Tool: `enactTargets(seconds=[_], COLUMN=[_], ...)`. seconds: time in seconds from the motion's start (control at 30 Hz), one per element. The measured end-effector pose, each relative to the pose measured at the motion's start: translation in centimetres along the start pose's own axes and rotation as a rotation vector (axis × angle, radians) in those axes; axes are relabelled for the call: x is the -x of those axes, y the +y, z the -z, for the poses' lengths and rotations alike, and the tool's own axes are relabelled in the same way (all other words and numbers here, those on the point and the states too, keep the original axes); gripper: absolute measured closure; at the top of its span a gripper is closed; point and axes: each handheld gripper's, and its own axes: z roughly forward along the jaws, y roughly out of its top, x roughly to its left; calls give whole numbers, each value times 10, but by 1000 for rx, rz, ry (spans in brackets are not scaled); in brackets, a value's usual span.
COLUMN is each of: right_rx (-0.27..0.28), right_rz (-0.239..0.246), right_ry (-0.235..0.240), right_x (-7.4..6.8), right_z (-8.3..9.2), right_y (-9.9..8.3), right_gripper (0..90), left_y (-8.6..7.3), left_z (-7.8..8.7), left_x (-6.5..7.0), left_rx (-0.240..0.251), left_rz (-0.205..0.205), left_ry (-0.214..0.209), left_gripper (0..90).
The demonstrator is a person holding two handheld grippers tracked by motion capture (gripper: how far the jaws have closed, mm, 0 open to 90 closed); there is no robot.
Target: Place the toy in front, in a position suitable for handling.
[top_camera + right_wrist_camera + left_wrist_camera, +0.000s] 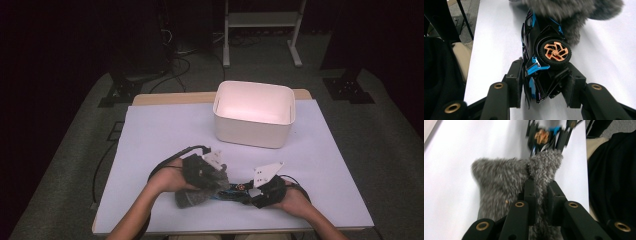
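One toy car, one grey furry pouch, one white bin. Left gripper pinches the pouch; right gripper clamps the car.

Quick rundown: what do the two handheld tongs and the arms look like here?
Both tongs are black. The left tongs and right tongs each carry a pale three-cornered plate on top and trail a black cable. In the gripper views the jaw linkages are matte black with brass-coloured rivets. The forearms are bare, with no sleeves visible.
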Motion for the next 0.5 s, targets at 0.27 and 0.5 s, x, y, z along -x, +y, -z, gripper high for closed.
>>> enactTargets(seconds=[0.27, 0.5], right_rx=[-1, -2], right_rz=[0, 2], right_ry=[2, 3], right_x=[0, 1], right_z=[0, 0], right_y=[0, 0], right_gripper=[556, 556], left_y=[-21, -21], left_z=[14, 13], left_x=[-4, -6], left_rx=[-23, -25], left_rz=[50, 56], left_ry=[46, 41], left_gripper=[805, 806])
